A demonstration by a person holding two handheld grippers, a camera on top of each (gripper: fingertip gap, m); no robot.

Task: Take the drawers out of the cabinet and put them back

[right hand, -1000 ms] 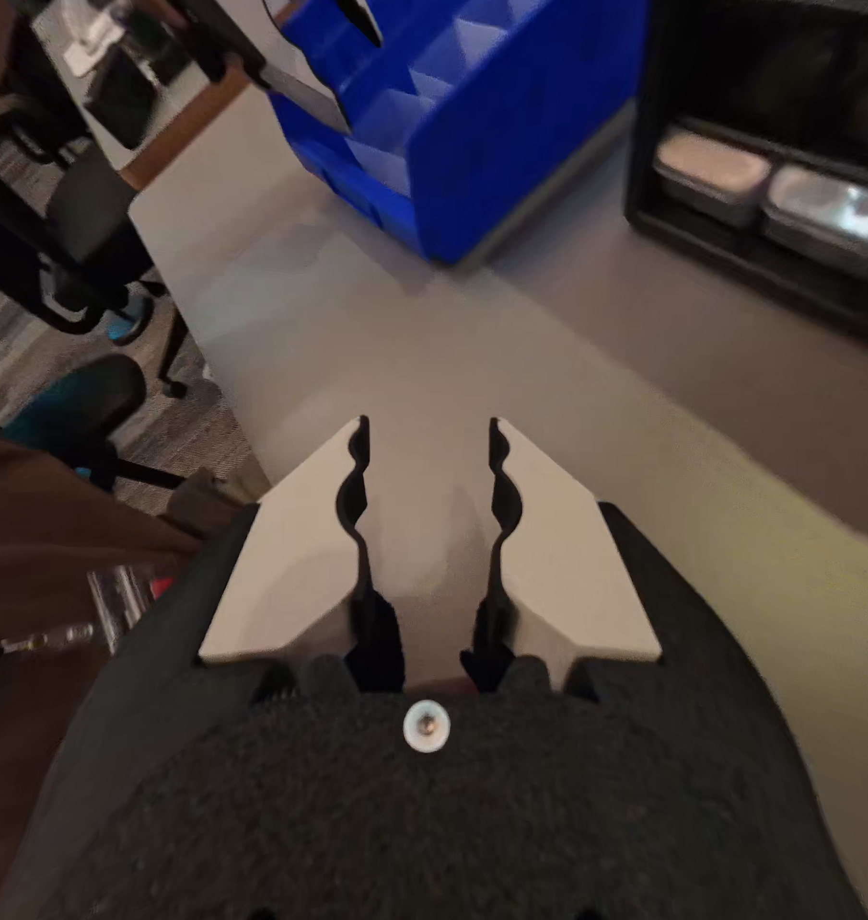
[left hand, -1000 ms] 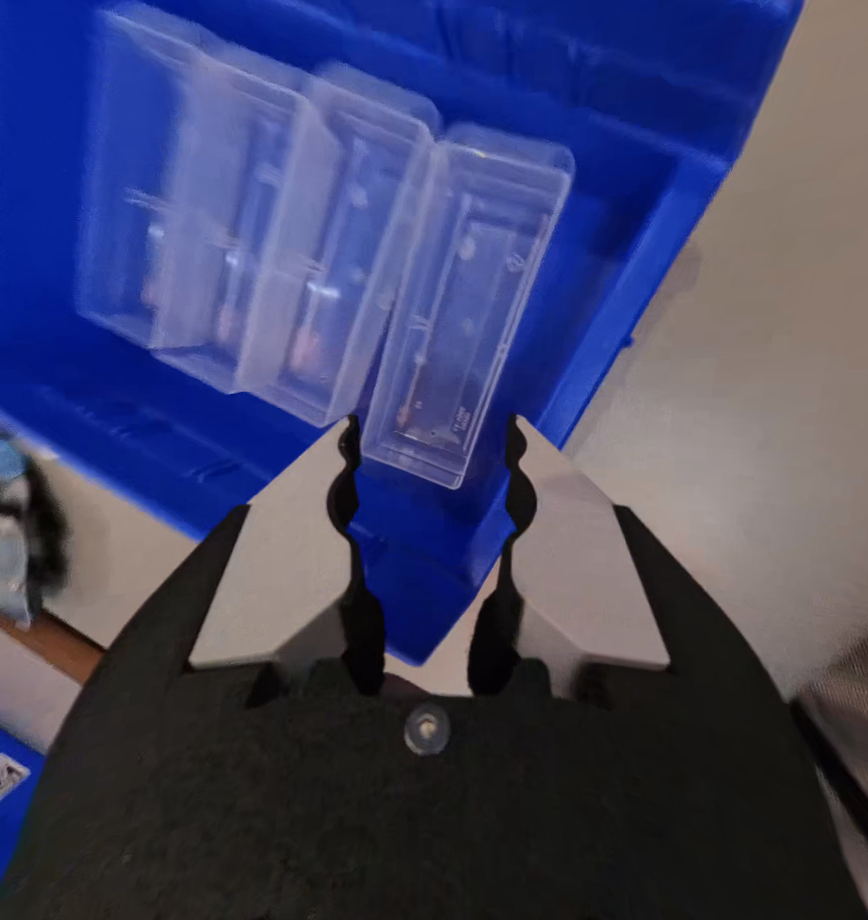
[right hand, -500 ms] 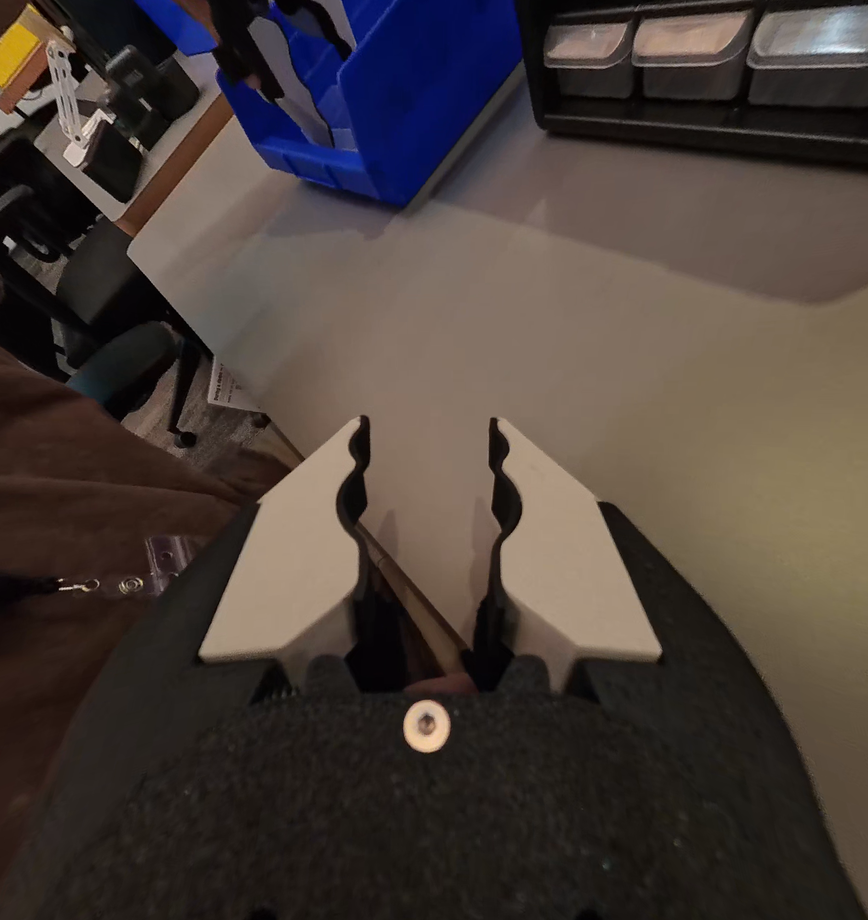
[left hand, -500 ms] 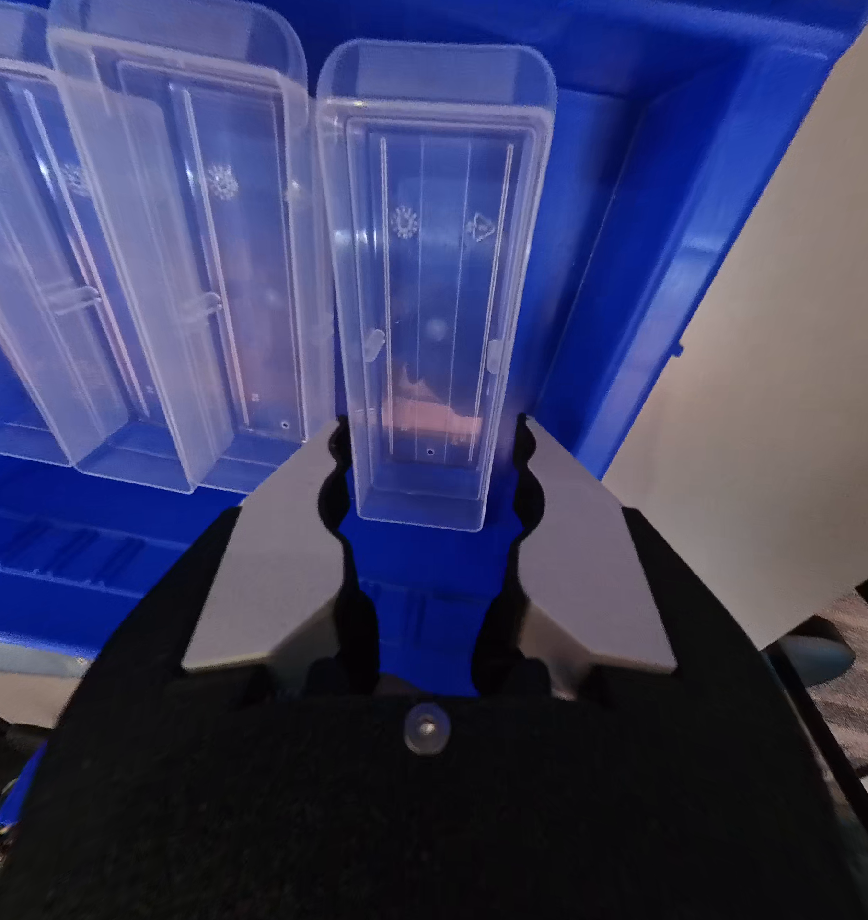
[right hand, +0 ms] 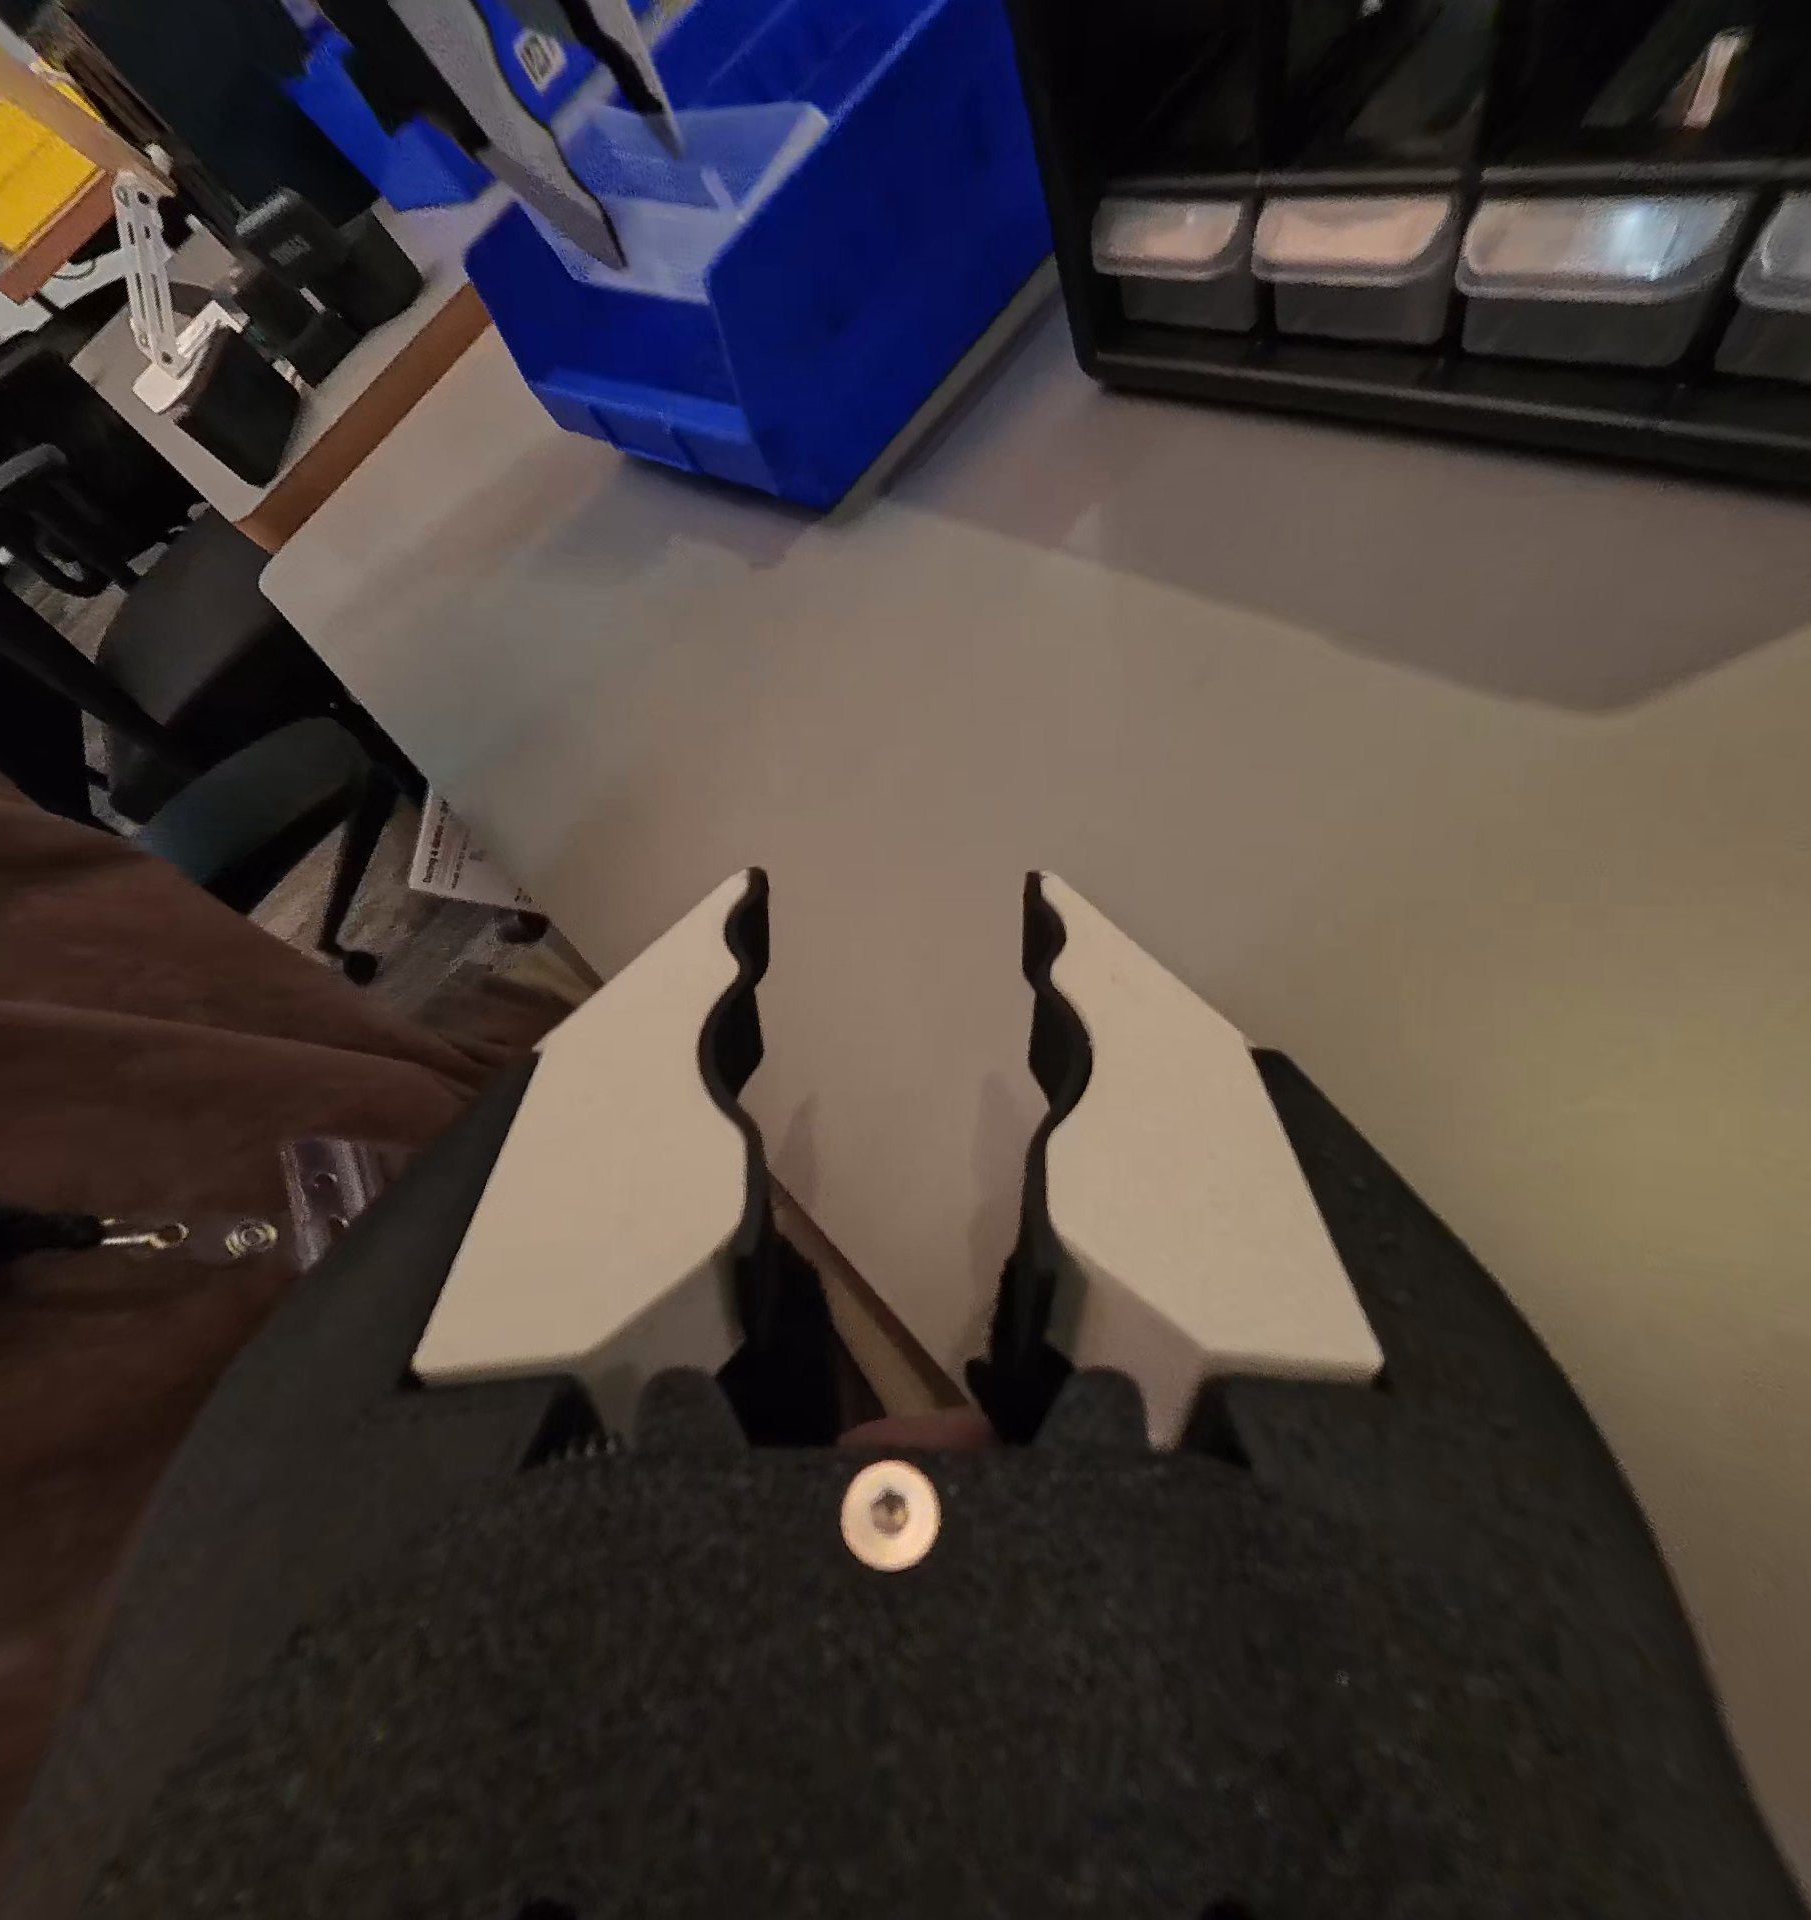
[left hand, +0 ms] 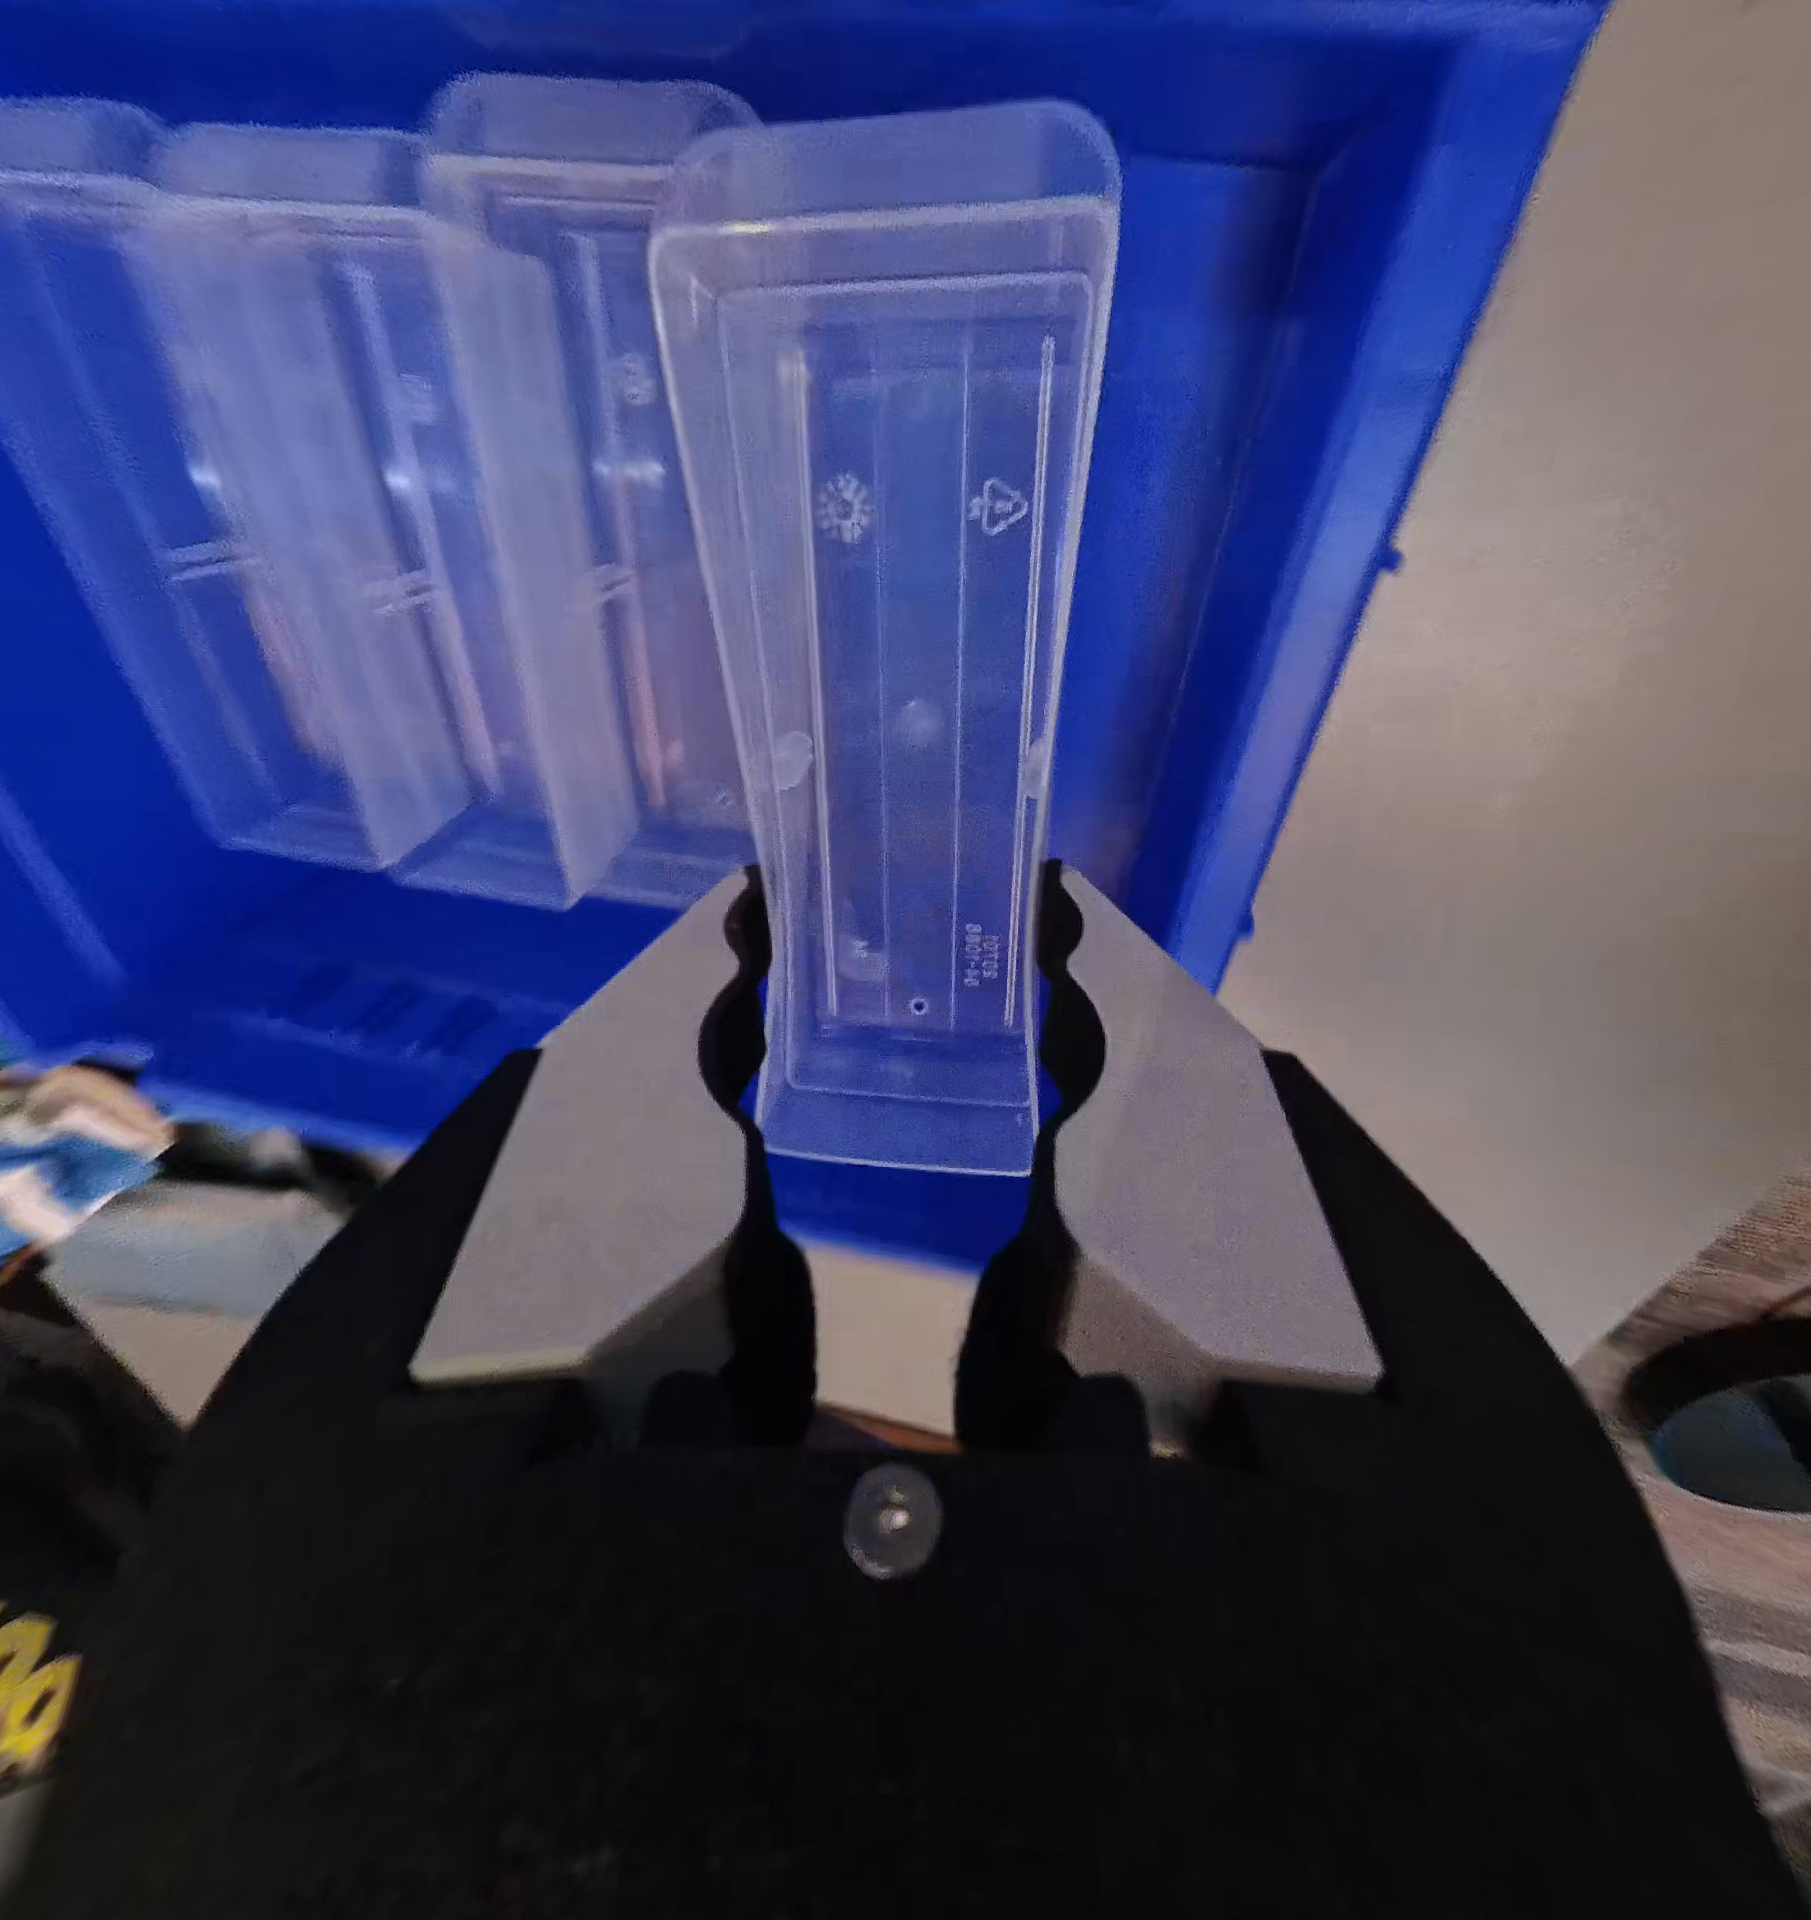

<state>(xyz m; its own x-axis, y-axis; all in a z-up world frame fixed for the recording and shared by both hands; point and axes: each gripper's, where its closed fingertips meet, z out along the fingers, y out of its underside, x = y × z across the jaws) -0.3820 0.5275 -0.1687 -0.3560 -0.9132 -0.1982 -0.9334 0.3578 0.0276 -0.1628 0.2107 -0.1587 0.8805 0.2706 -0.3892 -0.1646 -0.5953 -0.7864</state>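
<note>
My left gripper (left hand: 896, 987) pinches the near end of a clear plastic drawer (left hand: 901, 582), one finger on each long side. The drawer is long, narrow and transparent, with moulded marks on its floor and a rounded lip at the far end; it is held above the blue bin (left hand: 1285, 582). Three more clear drawers (left hand: 361, 540) lie side by side in the bin, toward 10 o'clock, blurred.

My right gripper (right hand: 893, 997) is spread and holds nothing, low over the grey tabletop (right hand: 1296, 831). An office chair (right hand: 80, 540) stands on the floor at 9 o'clock.

Only the right wrist view shows the black cabinet (right hand: 1296, 384) at 1 o'clock, a row of drawers seated in its slots, with the bin at 11 o'clock just beside it and my left gripper above. Only the left wrist view shows the drawer's detail.
</note>
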